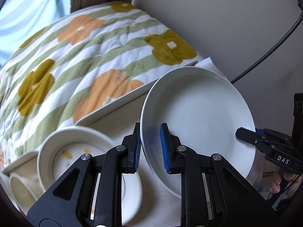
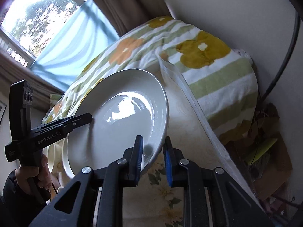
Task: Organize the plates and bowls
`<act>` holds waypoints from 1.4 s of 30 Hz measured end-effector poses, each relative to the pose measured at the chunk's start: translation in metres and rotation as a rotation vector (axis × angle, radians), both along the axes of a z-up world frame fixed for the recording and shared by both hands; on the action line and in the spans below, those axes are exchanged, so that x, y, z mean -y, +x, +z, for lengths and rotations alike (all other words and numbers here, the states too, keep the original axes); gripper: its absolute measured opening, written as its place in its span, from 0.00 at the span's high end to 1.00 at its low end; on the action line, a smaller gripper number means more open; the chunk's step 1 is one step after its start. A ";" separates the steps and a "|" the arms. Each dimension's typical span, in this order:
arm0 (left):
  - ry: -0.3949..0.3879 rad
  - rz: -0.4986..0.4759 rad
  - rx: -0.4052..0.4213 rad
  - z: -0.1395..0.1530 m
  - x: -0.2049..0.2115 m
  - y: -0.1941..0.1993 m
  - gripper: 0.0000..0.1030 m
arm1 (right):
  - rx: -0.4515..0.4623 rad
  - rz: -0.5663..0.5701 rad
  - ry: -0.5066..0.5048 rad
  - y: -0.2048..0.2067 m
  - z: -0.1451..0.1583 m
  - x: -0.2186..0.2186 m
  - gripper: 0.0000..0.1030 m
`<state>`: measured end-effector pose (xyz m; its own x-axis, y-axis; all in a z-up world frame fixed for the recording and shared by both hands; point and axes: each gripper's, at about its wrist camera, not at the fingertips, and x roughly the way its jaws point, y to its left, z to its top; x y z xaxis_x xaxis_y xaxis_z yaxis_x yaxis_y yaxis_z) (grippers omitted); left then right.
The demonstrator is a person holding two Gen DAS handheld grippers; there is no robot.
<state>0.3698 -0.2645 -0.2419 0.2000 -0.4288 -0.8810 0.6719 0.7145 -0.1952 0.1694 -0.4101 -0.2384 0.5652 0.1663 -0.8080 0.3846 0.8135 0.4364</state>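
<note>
Holding the white plate (image 1: 198, 121) aloft between them, both grippers are on its rim: left gripper (image 1: 150, 147) pinching one edge, right gripper (image 2: 152, 150) straddling the opposite edge, pads close but seemingly not quite clamped. It's tilted above the dirty bowl (image 1: 75, 151). Carrying step, I'd say; next comes a level, steady set-down onto the stack.
</note>
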 end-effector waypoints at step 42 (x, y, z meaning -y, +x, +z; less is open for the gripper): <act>-0.040 0.647 -0.062 -0.040 -0.336 -0.204 0.84 | -0.028 0.654 -0.029 -0.039 -0.023 -0.264 0.81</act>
<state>0.1656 0.0717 -0.2815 0.3781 -0.2719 -0.8849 0.0953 0.9622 -0.2550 0.1307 -0.1461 -0.2616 0.3337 0.4463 -0.8303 -0.1825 0.8947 0.4076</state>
